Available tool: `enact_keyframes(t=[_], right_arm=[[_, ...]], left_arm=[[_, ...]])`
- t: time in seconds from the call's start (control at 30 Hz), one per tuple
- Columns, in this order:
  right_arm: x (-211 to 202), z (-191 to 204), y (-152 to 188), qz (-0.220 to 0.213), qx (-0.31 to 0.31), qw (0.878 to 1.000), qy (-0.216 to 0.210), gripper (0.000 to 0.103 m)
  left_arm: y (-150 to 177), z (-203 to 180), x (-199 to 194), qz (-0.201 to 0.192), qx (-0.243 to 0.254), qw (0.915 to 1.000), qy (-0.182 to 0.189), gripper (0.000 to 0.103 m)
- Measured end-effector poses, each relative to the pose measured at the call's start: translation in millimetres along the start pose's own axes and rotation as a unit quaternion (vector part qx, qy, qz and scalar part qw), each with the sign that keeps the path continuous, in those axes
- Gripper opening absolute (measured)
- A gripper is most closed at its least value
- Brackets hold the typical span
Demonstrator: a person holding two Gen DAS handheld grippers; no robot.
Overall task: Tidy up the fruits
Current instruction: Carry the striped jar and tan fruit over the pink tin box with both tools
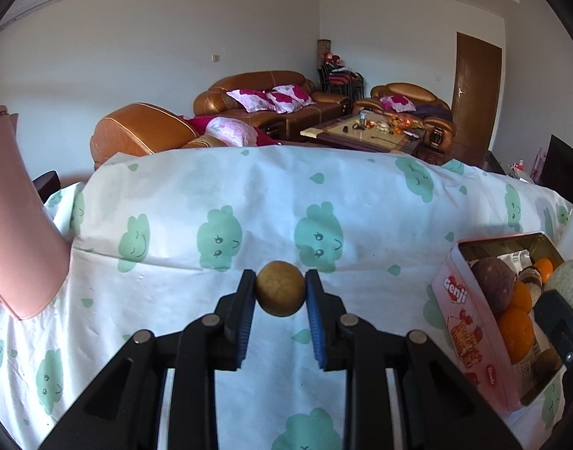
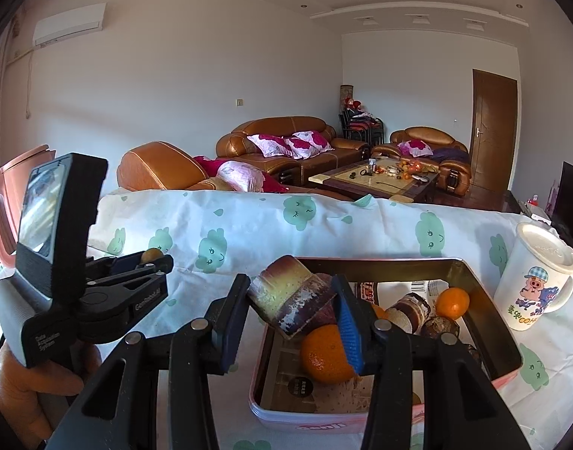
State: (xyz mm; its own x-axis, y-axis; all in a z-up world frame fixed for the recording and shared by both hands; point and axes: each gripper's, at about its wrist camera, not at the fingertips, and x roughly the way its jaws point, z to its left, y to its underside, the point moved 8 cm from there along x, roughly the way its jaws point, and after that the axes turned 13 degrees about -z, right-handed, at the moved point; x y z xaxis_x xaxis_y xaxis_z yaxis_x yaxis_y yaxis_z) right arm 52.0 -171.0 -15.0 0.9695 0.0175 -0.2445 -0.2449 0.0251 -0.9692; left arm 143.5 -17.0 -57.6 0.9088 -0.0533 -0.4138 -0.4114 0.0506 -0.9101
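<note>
My left gripper (image 1: 280, 288) is shut on a small round tan fruit (image 1: 280, 288) and holds it above the cloud-print tablecloth (image 1: 211, 202); the fruit also shows in the right wrist view (image 2: 151, 254). My right gripper (image 2: 292, 300) is shut on a short piece of sugarcane (image 2: 290, 296), purple-brown with a yellow cut face, above the pink Genji tin (image 2: 485, 371). The tin (image 1: 470, 333) holds oranges (image 2: 325, 352), more cane pieces (image 2: 408, 309) and a dark round fruit (image 1: 492, 281).
A pink plastic jug (image 1: 20, 232) stands at the left of the table. A white cartoon mug with a lid (image 2: 533, 281) stands right of the tin. Brown leather sofas (image 2: 286, 142) and a coffee table (image 2: 380, 180) lie beyond the table's far edge.
</note>
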Motion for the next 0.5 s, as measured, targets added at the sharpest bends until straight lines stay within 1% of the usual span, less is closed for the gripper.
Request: enact_keyframes(t=[0.13,0.27,0.37,0.5], right_arm=[[1,2,4,0.005,0.005,1.0,-0.005,0.046],[0,4,7,0.005,0.004,1.0,-0.001,0.046],[-1,6,10,0.008,0.002,1.0,0.002,0.047],[-5,6,8,0.0,-0.002,1.0,0.008,0.047]], left_arm=[[1,7,-21,-0.024,0.002,0.9996,-0.014,0.028],[1,10,-36,-0.041,0.005,0.9989,-0.021,0.028],[1,8,-44,-0.052,0.007,0.9983,-0.027,0.028],[3,9,-54,-0.06,0.005,0.9978,-0.03,0.028]])
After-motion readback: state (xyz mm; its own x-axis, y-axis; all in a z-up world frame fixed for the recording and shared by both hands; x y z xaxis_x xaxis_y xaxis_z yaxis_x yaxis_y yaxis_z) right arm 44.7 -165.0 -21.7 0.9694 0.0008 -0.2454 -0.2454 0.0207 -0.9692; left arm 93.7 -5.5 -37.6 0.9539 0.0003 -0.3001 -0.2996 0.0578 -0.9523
